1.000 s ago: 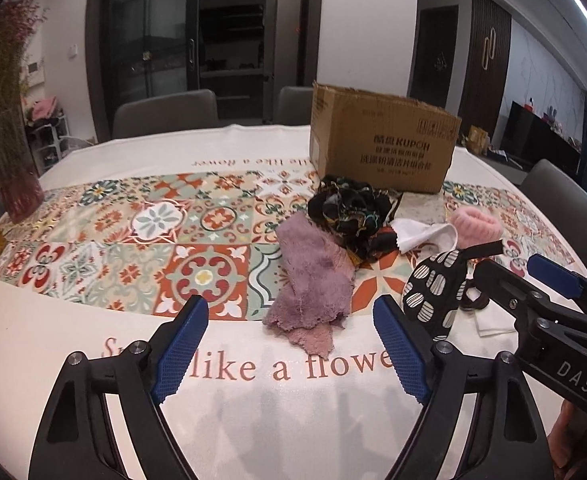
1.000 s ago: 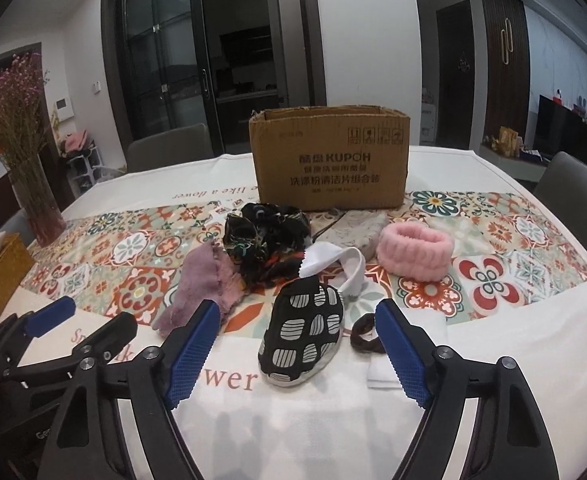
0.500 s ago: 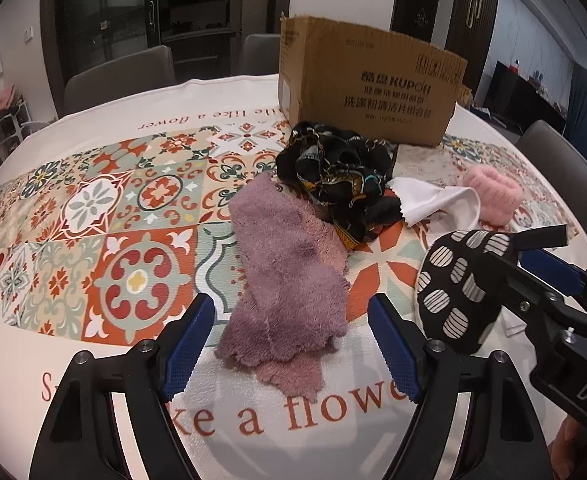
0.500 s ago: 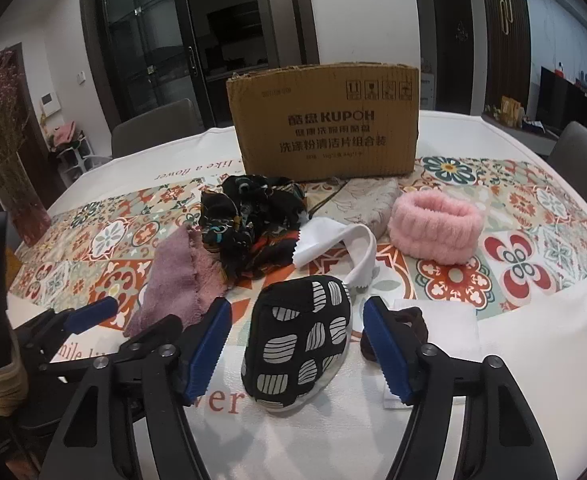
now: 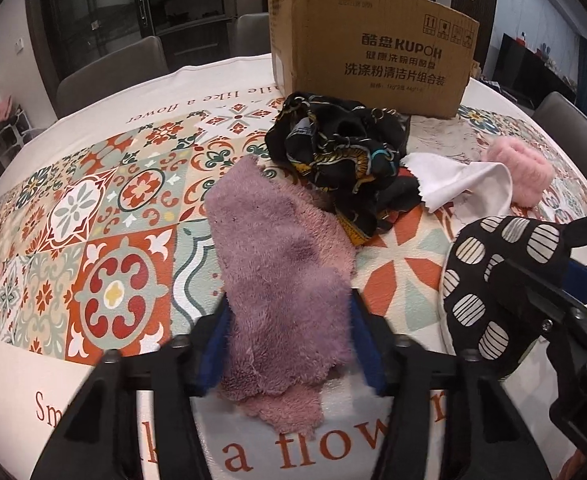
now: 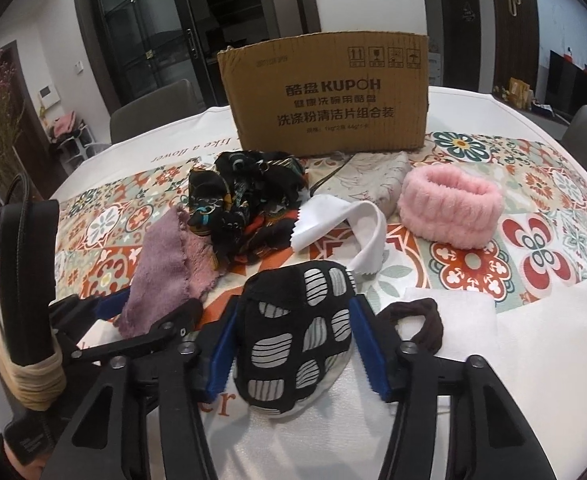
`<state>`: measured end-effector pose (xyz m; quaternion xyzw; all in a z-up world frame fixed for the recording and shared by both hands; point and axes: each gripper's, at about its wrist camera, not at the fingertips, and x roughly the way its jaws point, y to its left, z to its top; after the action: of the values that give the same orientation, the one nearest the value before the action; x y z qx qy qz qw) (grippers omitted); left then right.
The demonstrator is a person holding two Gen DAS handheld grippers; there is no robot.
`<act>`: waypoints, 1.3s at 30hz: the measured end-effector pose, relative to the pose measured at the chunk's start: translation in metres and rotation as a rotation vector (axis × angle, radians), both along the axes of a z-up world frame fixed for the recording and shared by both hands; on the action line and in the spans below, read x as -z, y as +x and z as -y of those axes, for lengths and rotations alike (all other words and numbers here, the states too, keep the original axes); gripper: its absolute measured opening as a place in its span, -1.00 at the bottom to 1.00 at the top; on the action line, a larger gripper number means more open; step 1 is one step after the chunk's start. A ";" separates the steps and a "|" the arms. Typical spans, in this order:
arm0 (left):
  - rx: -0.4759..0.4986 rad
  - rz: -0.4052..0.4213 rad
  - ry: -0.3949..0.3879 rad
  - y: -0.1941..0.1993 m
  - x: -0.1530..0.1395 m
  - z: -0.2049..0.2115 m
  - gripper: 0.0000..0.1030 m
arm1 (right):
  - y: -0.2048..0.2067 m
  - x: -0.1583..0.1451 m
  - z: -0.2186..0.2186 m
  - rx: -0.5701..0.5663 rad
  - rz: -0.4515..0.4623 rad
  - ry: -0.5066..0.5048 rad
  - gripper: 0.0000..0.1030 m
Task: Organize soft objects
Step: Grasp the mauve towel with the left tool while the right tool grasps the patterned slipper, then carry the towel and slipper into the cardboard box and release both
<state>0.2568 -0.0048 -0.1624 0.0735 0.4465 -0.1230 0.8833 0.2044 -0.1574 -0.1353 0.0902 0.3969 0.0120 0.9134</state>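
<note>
A purple fluffy towel (image 5: 277, 260) lies on the patterned tablecloth. My left gripper (image 5: 289, 344) is closing on the towel's near end, and its blue pads touch both sides of the cloth. To the right, a black pouch with white striped spots (image 6: 297, 320) fills the gap of my right gripper (image 6: 293, 344), whose jaws are also closing against its sides. The right wrist view shows the towel (image 6: 161, 256) and the left gripper (image 6: 145, 312) at the lower left. The left wrist view shows the pouch (image 5: 489, 272) at the right.
A cardboard box (image 6: 329, 92) stands behind the pile. In front of it lie a black printed scarf (image 6: 245, 196), a white cloth (image 6: 341, 220), a grey floral pouch (image 6: 365, 176) and a pink fluffy headband (image 6: 449, 208). A brown hair tie (image 6: 425, 320) rests on a folded white cloth (image 6: 465, 320).
Both grippers came down and forward onto the table. The left jaws narrowed around the purple towel, the right jaws around the black spotted pouch.
</note>
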 end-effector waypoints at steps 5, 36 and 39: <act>0.007 -0.007 -0.021 -0.003 -0.002 0.002 -0.58 | 0.000 -0.002 0.001 -0.025 -0.007 0.020 -0.30; -0.075 0.203 -0.105 -0.059 -0.112 -0.006 -0.60 | -0.020 -0.080 0.021 -0.040 0.147 0.006 -0.50; -0.071 0.222 -0.116 -0.054 -0.123 -0.002 -0.60 | -0.017 -0.093 0.027 -0.031 0.173 0.012 -0.50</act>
<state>0.2026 -0.0025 -0.0390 0.0196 0.3405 -0.1081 0.9338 0.1878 -0.1843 -0.0425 0.0881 0.3179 0.0363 0.9433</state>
